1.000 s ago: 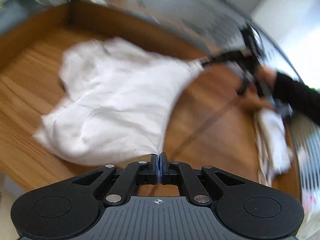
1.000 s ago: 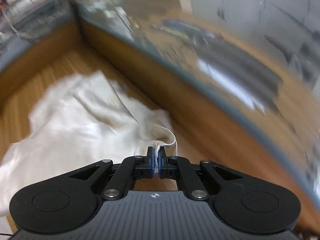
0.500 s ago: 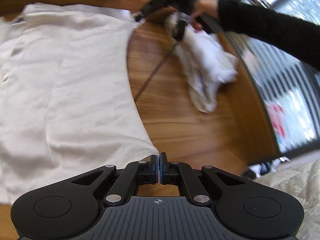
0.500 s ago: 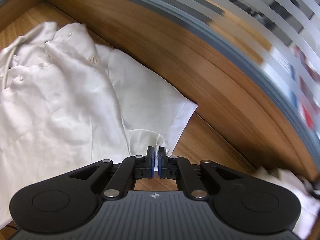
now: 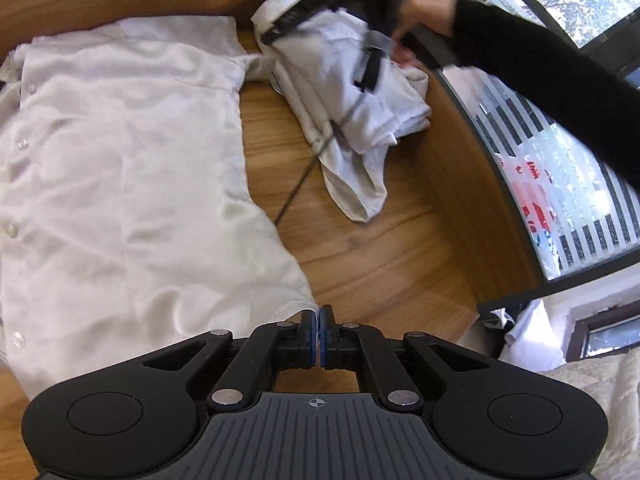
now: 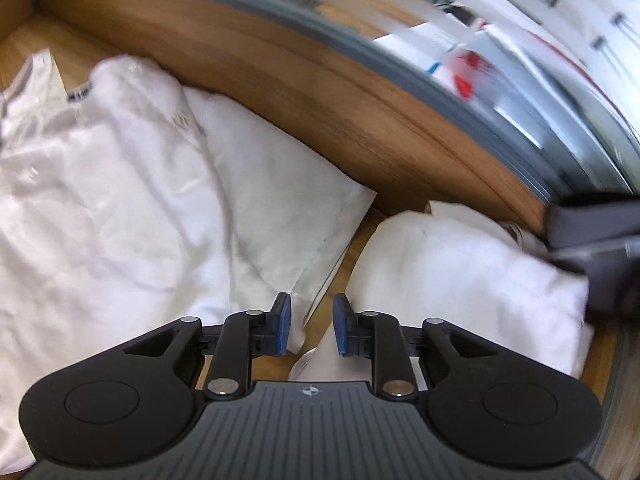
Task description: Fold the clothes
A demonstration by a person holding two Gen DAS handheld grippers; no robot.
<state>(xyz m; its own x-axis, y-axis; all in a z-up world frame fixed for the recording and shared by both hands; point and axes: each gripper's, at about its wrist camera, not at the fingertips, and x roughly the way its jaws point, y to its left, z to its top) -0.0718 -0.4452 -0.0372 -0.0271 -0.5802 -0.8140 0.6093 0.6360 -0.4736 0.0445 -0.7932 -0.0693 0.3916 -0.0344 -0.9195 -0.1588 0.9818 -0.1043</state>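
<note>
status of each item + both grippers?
button shirt: spread flat on wooden table, buttons up
second garment: crumpled pile beside shirt
left gripper: shut on shirt hem corner
right gripper: open, empty, over shirt sleeve

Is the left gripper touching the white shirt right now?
Touching. The left wrist view shows the left gripper shut on the bottom corner of the white shirt, the hem pinched between its fingers.
</note>
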